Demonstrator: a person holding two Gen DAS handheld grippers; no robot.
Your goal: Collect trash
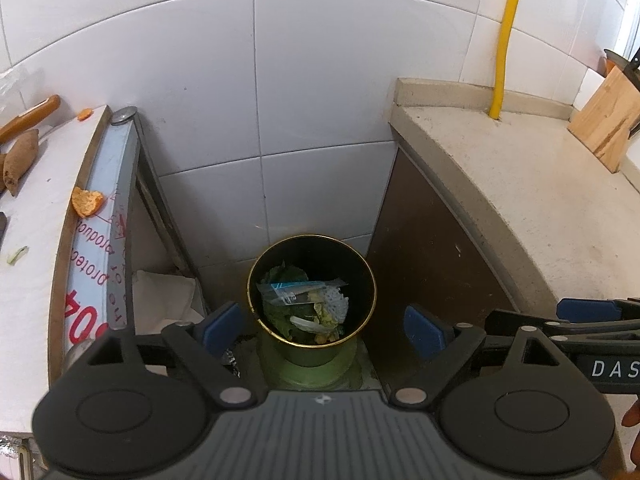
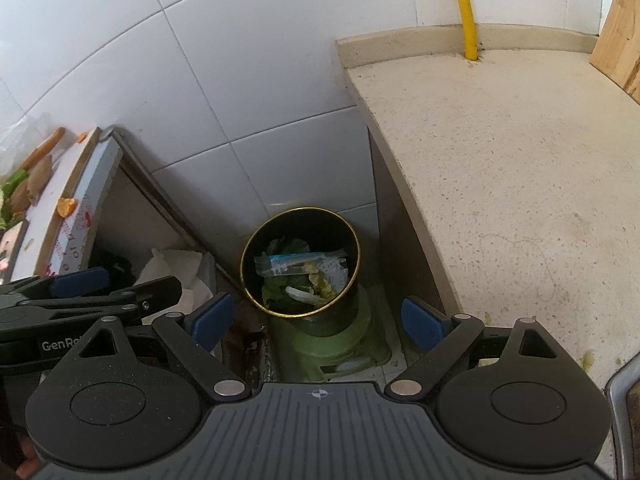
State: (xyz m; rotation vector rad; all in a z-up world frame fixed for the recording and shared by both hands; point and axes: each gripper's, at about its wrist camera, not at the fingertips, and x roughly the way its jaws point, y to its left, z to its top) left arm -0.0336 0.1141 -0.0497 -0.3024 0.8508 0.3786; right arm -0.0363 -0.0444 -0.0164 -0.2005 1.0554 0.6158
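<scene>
A black trash bin (image 1: 256,276) (image 2: 250,248) with a gold rim stands on a green stool (image 2: 360,344) in the gap between two counters. Inside lie green leaves, a clear plastic wrapper (image 1: 296,290) (image 2: 296,262) and other scraps. My left gripper (image 1: 324,330) hangs above the bin, open, with nothing between its blue pads. My right gripper (image 2: 318,322) is open above the bin too, and empty. Each gripper shows at the edge of the other's view. An orange peel piece (image 1: 86,202) (image 2: 66,206) lies at the edge of the white board on the left.
The left white board (image 1: 36,240) carries sweet potatoes (image 1: 20,160), a carrot (image 1: 30,118) and small scraps. A speckled stone counter (image 2: 500,180) runs on the right, with a wooden board (image 1: 606,120) and a yellow pipe (image 1: 506,40) at the tiled wall. White paper (image 2: 176,268) lies under the left table.
</scene>
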